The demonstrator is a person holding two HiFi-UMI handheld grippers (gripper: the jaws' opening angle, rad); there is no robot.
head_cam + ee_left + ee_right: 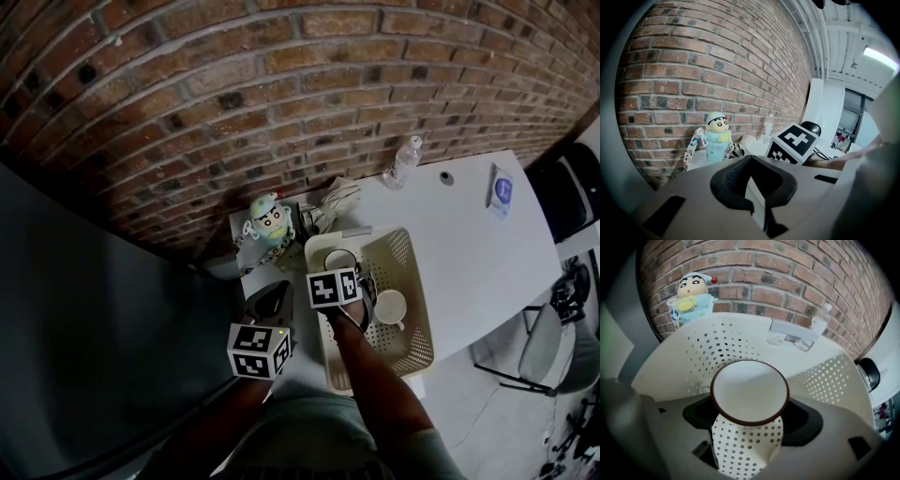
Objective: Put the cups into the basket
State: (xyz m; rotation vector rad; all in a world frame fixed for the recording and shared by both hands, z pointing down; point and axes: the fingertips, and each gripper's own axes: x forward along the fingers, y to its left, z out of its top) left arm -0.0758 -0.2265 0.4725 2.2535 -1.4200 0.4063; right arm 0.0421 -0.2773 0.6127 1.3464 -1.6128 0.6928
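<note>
A cream perforated basket (412, 251) stands on the white table (469, 253). One white cup (390, 307) sits upright on its floor. A second white cup with a brown rim (339, 261) is in the basket's far left corner. My right gripper (349, 274) reaches in from above with a jaw on each side of it. In the right gripper view this cup (750, 390) fills the gap between the jaws of the right gripper (750, 404), over the basket's floor (745, 446). My left gripper (272, 302) hovers left of the basket, shut and empty (751, 161).
A cartoon-figure bottle (266, 222) stands by the brick wall behind the basket, next to a crumpled cloth (333, 202). A clear water bottle (404, 161), a small dark object (445, 176) and a white packet (502, 190) lie further right. A chair (544, 347) stands beyond the table's edge.
</note>
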